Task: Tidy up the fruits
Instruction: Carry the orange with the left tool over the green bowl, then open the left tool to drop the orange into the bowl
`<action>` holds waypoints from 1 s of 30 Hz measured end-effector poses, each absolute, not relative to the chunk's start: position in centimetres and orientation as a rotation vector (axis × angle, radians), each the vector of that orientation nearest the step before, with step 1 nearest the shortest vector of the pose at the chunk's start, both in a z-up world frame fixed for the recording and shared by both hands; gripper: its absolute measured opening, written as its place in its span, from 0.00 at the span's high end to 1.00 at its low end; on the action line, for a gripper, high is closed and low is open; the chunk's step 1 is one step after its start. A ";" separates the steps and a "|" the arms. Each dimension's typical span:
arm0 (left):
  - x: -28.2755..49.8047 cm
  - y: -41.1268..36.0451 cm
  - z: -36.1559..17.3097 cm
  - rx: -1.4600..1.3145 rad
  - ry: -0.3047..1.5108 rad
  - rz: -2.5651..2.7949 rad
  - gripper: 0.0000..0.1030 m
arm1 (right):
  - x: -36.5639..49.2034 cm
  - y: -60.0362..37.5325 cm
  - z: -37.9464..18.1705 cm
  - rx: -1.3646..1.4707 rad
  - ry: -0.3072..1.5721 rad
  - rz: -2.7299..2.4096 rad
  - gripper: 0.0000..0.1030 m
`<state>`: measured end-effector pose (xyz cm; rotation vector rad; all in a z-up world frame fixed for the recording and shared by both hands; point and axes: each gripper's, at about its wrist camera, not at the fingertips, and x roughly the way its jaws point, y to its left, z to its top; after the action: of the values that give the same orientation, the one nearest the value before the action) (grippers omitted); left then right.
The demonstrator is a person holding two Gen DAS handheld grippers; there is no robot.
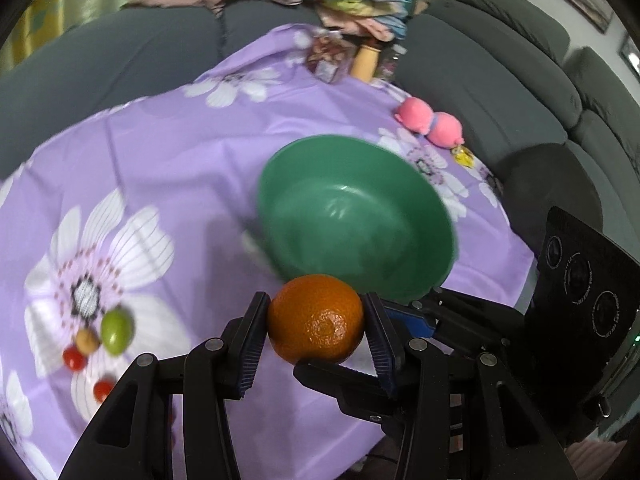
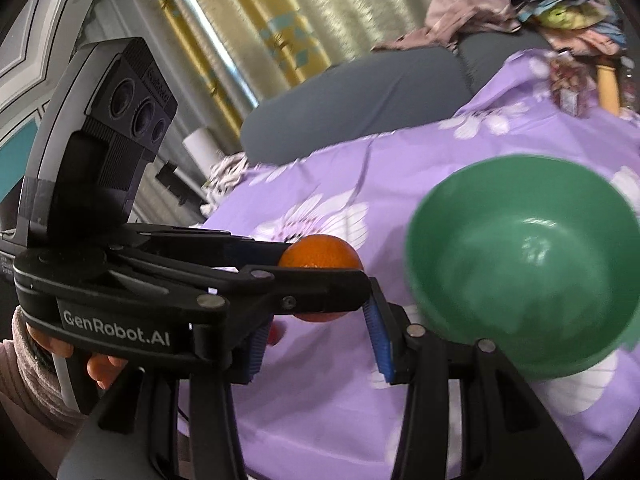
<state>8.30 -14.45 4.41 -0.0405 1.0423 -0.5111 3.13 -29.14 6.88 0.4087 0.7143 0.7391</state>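
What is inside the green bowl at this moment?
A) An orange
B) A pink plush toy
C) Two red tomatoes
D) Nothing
D: the green bowl shows only its bare inner wall in both views, while the orange sits clamped in the left hand-held gripper, short of the rim.
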 end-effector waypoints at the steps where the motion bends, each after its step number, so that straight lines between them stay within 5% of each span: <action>1: 8.4 -14.9 4.6 -0.032 1.040 -0.518 0.54 | 3.3 -29.8 6.9 0.415 0.707 0.727 0.57; 30: 14.7 -22.4 2.0 -0.086 1.175 -0.654 0.54 | 7.6 -36.5 3.6 0.454 0.779 0.505 0.56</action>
<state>14.71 -22.36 1.96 -0.0861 1.1752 -0.6542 7.61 -36.52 3.64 0.4537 0.7785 0.5054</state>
